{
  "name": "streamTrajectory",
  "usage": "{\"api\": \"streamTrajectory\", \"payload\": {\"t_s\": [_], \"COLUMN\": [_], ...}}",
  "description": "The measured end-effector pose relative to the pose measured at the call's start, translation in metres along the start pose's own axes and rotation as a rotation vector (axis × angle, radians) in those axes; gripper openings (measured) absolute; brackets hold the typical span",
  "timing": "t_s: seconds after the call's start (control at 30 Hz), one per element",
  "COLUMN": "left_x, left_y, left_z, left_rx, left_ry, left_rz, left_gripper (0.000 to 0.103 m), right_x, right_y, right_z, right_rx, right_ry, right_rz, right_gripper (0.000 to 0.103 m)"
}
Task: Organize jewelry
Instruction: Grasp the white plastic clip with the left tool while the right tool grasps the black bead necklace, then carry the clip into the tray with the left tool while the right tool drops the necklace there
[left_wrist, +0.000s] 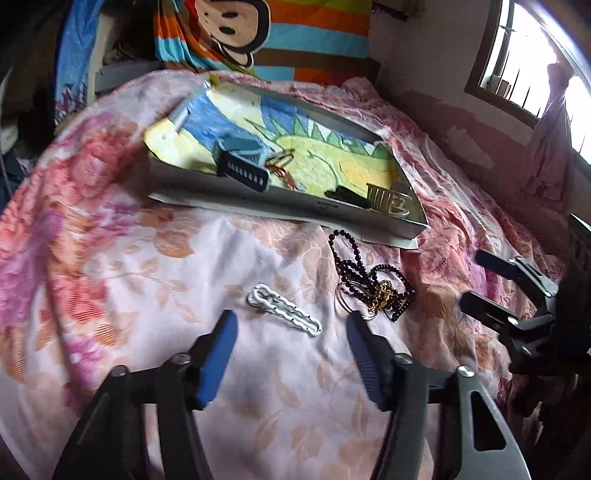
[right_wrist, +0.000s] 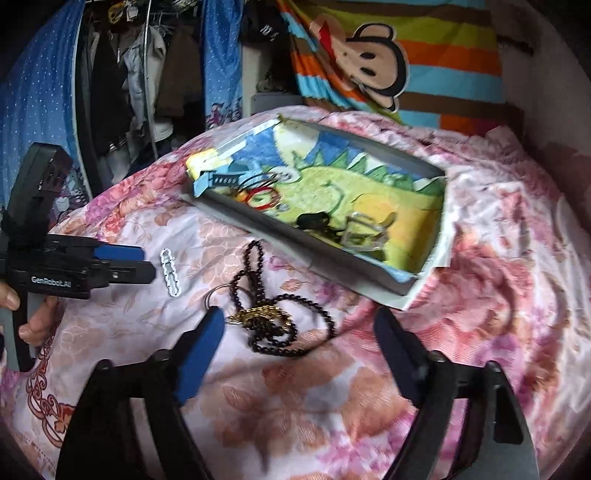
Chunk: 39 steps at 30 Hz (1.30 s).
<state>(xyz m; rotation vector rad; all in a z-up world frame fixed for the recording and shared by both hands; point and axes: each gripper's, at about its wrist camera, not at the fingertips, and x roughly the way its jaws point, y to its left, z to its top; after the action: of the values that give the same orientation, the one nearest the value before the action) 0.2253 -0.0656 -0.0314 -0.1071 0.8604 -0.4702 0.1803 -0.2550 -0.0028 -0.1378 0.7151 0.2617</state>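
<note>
Landmark: grey shallow box (left_wrist: 236, 195) lined with a dinosaur-print cloth (right_wrist: 332, 188), lying on a pink floral bedspread (right_wrist: 295, 398)
Inside the box: a blue watch strap (right_wrist: 221, 180) at the left end; red and dark hoops (right_wrist: 263, 195) beside it; a black clip (left_wrist: 347, 194) and a clear cup-shaped piece (left_wrist: 388, 201) toward the right end
Black bead necklace (right_wrist: 280, 325): on the bedspread just in front of the box's near wall, outside it; looped and tangled with a gold chain (right_wrist: 258, 314); a thin metal ring (left_wrist: 345, 299) lies at the tangle's left edge
White chain-link piece (left_wrist: 284, 310): on the bedspread in front of the box, left of the necklace and apart from it
Left gripper (left_wrist: 291, 325): in front of the box, over the white piece; blue-padded fingers (left_wrist: 218, 354) apart, nothing between the pads; a person's hand (right_wrist: 35, 325) holds its handle
Right gripper (right_wrist: 295, 325): in front of the box, aimed at the necklace tangle; fingers (right_wrist: 199, 350) apart, not pressing on the beads
Backdrop: striped monkey-print blanket (right_wrist: 424, 66) behind the box; hanging clothes (right_wrist: 140, 74) far left of it; a window (left_wrist: 535, 55) far right
</note>
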Motion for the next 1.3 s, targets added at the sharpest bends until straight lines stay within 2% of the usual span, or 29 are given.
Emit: {"api": "streamTrajectory", "payload": {"t_s": [0.1, 0.17, 0.3, 0.37, 0.47, 0.63, 0.87, 0.93, 1.0, 1.1, 1.3], "left_x": [0.012, 0.018, 0.025, 0.029, 0.034, 0.039, 0.043, 0.043, 0.041, 0.038, 0.034], "left_y": [0.003, 0.004, 0.005, 0.005, 0.008, 0.009, 0.014, 0.013, 0.012, 0.007, 0.001], "left_z": [0.002, 0.002, 0.006, 0.009, 0.010, 0.013, 0.013, 0.013, 0.011, 0.010, 0.008], "left_rx": [-0.019, -0.026, -0.024, -0.026, -0.031, -0.027, -0.043, -0.036, -0.026, -0.017, -0.005], "left_ry": [0.028, 0.045, 0.050, 0.056, 0.065, 0.067, 0.064, 0.062, 0.060, 0.060, 0.069], "left_rz": [-0.027, -0.041, -0.044, -0.033, -0.018, 0.014, 0.016, 0.023, 0.034, 0.054, 0.068], "left_gripper": [0.051, 0.047, 0.047, 0.042, 0.037, 0.026, 0.019, 0.019, 0.019, 0.015, 0.014], "right_x": [0.013, 0.019, 0.025, 0.029, 0.037, 0.052, 0.058, 0.059, 0.057, 0.053, 0.024], "right_y": [0.004, 0.005, 0.006, 0.007, 0.008, 0.013, 0.011, 0.010, 0.010, 0.013, 0.012], "right_z": [-0.001, -0.003, -0.006, -0.006, -0.006, -0.010, -0.015, -0.015, -0.015, -0.015, -0.016], "right_rx": [-0.015, -0.019, -0.021, -0.018, -0.019, -0.026, 0.020, 0.041, 0.053, 0.055, 0.091], "right_ry": [0.044, 0.068, 0.092, 0.102, 0.127, 0.179, 0.219, 0.227, 0.241, 0.253, 0.243], "right_rz": [0.035, 0.050, 0.068, 0.074, 0.080, 0.079, 0.085, 0.093, 0.093, 0.090, 0.093], "right_gripper": [0.051, 0.046, 0.045, 0.044, 0.037, 0.030, 0.024, 0.018, 0.007, 0.006, 0.006]}}
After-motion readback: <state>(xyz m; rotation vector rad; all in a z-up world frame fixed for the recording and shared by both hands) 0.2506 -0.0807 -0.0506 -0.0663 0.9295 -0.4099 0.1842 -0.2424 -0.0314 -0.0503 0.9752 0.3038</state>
